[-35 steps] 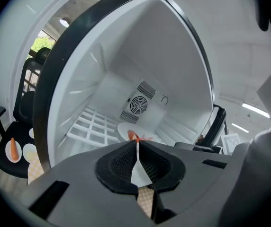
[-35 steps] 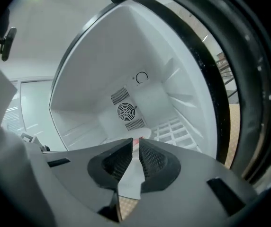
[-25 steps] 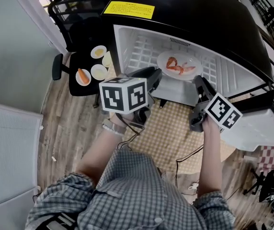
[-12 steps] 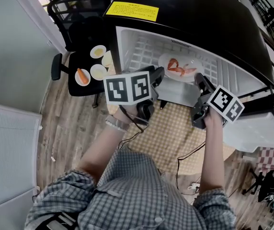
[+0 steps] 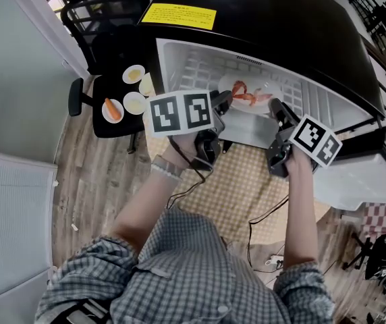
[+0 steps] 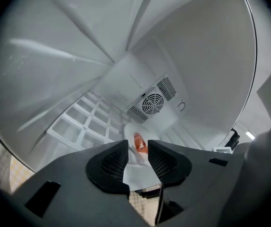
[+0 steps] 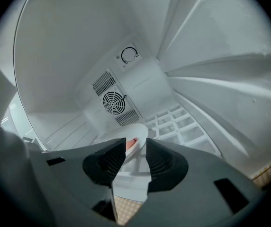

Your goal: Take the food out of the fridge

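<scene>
A white plate (image 5: 264,86) with red food (image 5: 247,96) lies on the wire shelf inside the open fridge (image 5: 200,63). My left gripper (image 5: 223,101) is at the fridge mouth, just left of the plate's near rim. Its jaws stand apart and are closing slightly, with nothing gripped. The left gripper view shows the red food (image 6: 140,143) and the plate (image 6: 136,171) through the gap of the left gripper (image 6: 138,156). My right gripper (image 5: 274,108) is open at the plate's right front. In its own view the right gripper (image 7: 135,156) frames the plate (image 7: 131,131).
A black chair (image 5: 98,123) left of the fridge carries several small plates, one with a carrot (image 5: 113,108). The fridge door (image 5: 375,174) hangs open at the right. A checked mat (image 5: 237,181) covers the floor below. A fan vent (image 6: 153,102) sits on the back wall.
Both grippers have moved a little up the picture toward the fridge opening and the plate. The left gripper's marker cube has rolled to face the camera more squarely.
</scene>
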Action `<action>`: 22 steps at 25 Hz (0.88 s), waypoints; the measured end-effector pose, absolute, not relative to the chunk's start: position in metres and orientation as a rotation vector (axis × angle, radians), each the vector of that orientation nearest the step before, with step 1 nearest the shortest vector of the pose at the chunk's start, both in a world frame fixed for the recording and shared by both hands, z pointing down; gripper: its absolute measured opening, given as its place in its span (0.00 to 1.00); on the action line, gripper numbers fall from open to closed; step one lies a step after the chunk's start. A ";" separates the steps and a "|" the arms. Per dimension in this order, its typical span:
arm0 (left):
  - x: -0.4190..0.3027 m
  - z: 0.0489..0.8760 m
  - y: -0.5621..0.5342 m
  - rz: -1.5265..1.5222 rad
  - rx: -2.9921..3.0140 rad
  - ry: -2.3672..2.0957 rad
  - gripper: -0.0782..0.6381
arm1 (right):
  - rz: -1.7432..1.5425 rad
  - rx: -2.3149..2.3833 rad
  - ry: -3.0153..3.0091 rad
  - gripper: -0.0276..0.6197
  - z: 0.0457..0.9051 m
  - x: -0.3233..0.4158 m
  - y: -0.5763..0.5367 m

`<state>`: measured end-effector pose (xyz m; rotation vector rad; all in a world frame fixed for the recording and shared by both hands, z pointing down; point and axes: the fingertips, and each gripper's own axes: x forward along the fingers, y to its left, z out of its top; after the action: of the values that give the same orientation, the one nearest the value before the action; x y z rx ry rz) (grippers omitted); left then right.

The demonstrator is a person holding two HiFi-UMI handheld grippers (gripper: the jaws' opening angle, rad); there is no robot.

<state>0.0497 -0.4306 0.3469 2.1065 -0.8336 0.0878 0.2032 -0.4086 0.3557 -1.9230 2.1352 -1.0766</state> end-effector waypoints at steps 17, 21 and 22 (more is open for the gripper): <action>0.044 0.348 -0.429 0.051 2.063 -0.828 0.28 | -1.147 -1.846 2.015 0.15 0.359 0.201 -0.381; 0.039 0.351 -0.420 -0.035 1.975 -0.783 0.28 | -1.164 -1.797 1.926 0.17 0.356 0.201 -0.374; 0.038 0.353 -0.418 -0.053 1.956 -0.776 0.28 | -1.178 -1.766 1.910 0.18 0.356 0.198 -0.372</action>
<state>0.0376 -0.4175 0.3526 1.9564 -0.7757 -0.0535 0.1982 -0.3721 0.3563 -1.7660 1.9104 -1.1783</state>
